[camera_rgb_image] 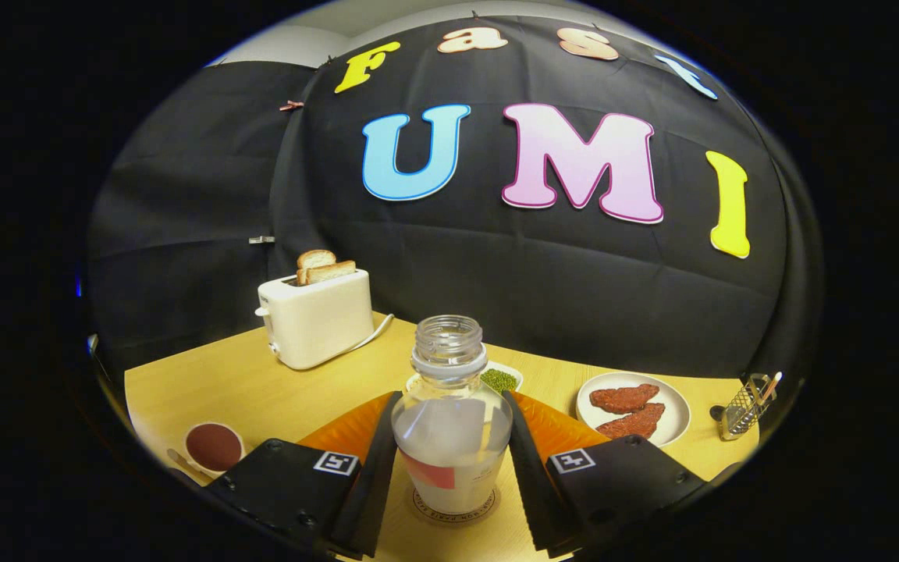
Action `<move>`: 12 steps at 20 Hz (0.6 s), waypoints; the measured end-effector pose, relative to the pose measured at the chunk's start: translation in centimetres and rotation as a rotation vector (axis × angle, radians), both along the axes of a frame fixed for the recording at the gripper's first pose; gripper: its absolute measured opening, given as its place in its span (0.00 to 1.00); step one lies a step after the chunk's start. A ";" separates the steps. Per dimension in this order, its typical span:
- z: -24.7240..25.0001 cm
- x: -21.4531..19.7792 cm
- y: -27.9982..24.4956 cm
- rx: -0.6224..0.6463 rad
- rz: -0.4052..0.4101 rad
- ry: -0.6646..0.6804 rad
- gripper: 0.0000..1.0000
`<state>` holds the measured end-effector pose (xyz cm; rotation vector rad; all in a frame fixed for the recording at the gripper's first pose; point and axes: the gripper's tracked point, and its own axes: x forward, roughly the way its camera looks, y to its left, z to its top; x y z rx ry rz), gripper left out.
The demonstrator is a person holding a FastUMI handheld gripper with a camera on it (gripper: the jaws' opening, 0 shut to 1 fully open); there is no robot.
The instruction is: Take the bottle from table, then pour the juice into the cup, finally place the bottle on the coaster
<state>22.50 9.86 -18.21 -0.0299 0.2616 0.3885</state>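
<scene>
- Bottle (pixel 451 425) upright, long axis vertical, open uncapped mouth pointing up; clear body, whitish liquid in lower part, label patch on the front.
- Bottle base stands on a round coaster (pixel 454 506) on the wooden table (pixel 239 382).
- Bottle sits between the 2 fingers of the gripper (pixel 451 460), 1 finger (pixel 375 468) on each side of the body.
- Fingers spread about as wide as the bottle; inner faces right at the bottle's sides, but cannot tell if they press on it or just flank it.
- Small cup (pixel 214 446) with dark reddish inside near the table edge, beside the left finger, well apart from the bottle.
- Spoon-like item just beside the cup, too small to tell.
- Orange mat (pixel 555 425) under and beyond the fingers, behind the bottle.
- Small dish with green bits (pixel 501 379) just beyond the bottle's neck.
- White toaster (pixel 317 316) with 2 bread slices sticking up, far left on the table, cord trailing behind.
- White plate (pixel 676 406) with 2 reddish-brown pieces to the right, beyond the right finger.
- Metal mesh holder (pixel 746 407) near the table's right end.
</scene>
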 end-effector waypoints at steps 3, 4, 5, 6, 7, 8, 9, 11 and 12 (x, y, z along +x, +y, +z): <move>-1.3 0.8 0.0 -0.019 0.001 -0.001 0.74; -1.7 0.8 -0.1 -0.023 0.000 0.000 0.74; -2.0 0.9 -0.2 -0.025 -0.004 0.000 0.74; -2.4 0.9 -0.3 -0.021 -0.007 0.005 0.74; -2.6 0.8 -0.3 -0.017 -0.010 0.006 0.74; -2.3 0.9 -0.3 -0.005 -0.011 -0.015 0.75; -2.3 1.0 -0.2 -0.009 -0.010 -0.018 0.75; -2.4 0.8 -0.2 -0.017 -0.005 -0.025 0.75; -2.4 0.6 -0.2 -0.022 -0.003 -0.026 0.76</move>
